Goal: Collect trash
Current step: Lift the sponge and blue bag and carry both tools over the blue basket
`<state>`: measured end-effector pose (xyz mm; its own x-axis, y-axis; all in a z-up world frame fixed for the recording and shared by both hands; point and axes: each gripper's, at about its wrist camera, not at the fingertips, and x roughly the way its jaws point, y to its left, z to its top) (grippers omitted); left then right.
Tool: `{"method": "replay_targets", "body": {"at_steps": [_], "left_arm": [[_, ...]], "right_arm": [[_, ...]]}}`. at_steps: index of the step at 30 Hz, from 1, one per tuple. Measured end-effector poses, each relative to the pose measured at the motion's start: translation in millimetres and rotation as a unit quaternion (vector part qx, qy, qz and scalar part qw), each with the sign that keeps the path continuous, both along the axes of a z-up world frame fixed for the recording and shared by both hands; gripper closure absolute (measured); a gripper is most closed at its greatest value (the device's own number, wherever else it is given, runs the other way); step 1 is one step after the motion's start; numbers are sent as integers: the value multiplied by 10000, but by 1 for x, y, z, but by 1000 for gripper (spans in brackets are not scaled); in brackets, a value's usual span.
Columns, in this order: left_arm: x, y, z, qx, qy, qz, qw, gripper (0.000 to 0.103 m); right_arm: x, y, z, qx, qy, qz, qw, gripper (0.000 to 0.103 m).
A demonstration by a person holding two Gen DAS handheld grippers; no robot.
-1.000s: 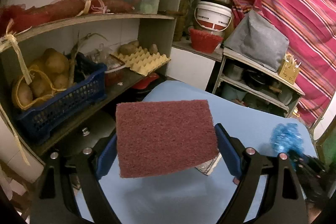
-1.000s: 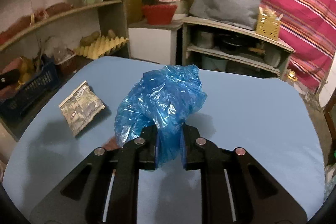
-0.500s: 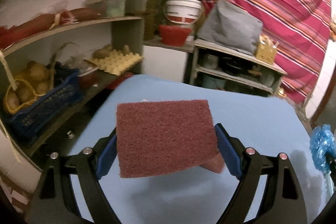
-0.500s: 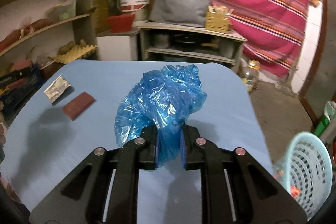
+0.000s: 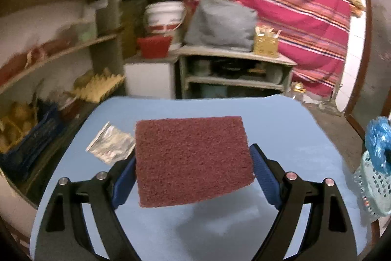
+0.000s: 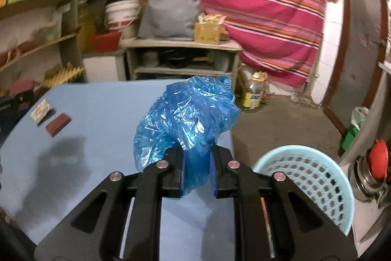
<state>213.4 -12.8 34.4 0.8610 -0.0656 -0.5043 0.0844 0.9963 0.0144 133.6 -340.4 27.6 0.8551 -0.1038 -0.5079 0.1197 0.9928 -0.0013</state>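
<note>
My left gripper [image 5: 194, 173] is shut on a flat maroon scouring pad [image 5: 190, 153], its wide-set pads pressing on the pad's two side edges above the blue table [image 5: 293, 138]. A crumpled blue plastic bag [image 6: 188, 119] is pinched in my right gripper [image 6: 197, 163], which is shut on it near the table's right edge [image 6: 227, 138]. Just right of that gripper, on the floor below, stands a light blue perforated basket [image 6: 305, 177]. In the left wrist view the same bag [image 5: 377, 138] and basket [image 5: 371, 190] show at the far right. A silver snack wrapper [image 5: 110, 143] and a small brown block [image 6: 58, 125] lie on the table's left part.
Shelves with a blue crate [image 5: 29, 146] and an egg tray [image 5: 97, 87] line the left side. A low shelf unit [image 6: 183, 58] and a striped curtain [image 6: 256, 4] stand behind the table. On the floor are a bottle [image 6: 253, 94] and a red-lidded steel container [image 6: 374, 163].
Both views have swung to the right, away from the shelves. The light blue basket has come closer beside my right gripper. Both grips are unchanged.
</note>
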Motion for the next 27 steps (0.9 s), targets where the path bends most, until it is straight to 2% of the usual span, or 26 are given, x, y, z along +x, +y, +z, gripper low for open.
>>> {"method": "replay_targets", "body": {"at_steps": [3,8,12,15,20,23,27], "left_arm": [[-10,-38,11,7,-135,-228,9996,18],[-21,-97,17,-183,-119,-662,9976,18],[-29,-145,20,-312,-151,-983,9946,18],[-34,-187,17,-312,-116,-1251,9916,18],[-41,-248,7,-250,-17,-1624,9864,18],[-43,-282,-1,-244,38,-1866,9821,18],[-50,-321,-14,-229,108,-2197,9752,18]], "right_arm": [[-10,-26,4,137,-73,-216,9996,87],[-30,-68,7,439,-144,-562,9974,87],[-43,-93,6,397,-256,-818,9955,87],[-49,-116,-5,533,-241,-1054,9927,87],[-55,-150,-16,411,-181,-1281,9907,87],[-56,-162,-20,280,-108,-1292,9912,87],[-57,-185,-26,368,-23,-1261,9913,87]]}}
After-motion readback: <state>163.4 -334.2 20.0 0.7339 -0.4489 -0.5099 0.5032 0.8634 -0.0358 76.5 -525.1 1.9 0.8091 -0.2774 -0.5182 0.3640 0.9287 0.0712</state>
